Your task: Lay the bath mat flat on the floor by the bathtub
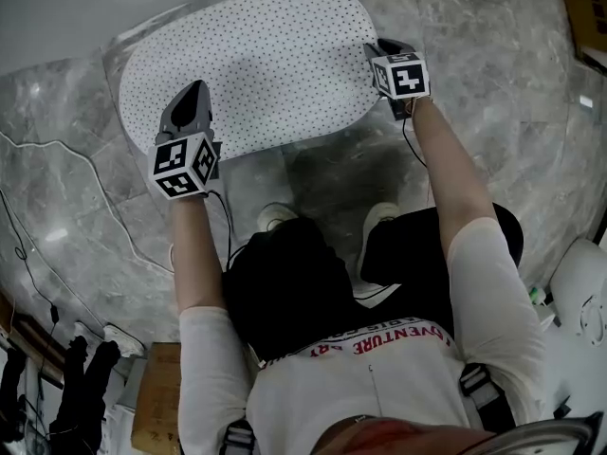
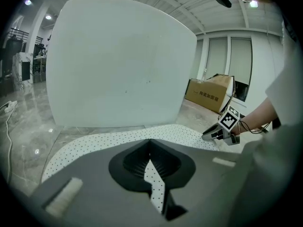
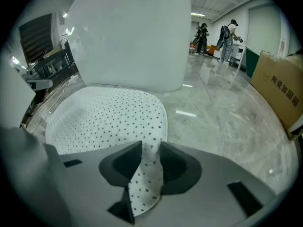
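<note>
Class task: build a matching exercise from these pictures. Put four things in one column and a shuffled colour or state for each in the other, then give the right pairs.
Things:
1. bath mat
2. bathtub
3. cardboard box
4. left gripper

Colour or state:
A. brown
B. plain white
C. shut on the mat's edge
D. white with dark dots

Pairs: 1-D, 2-B, 3-A, 4-C.
</note>
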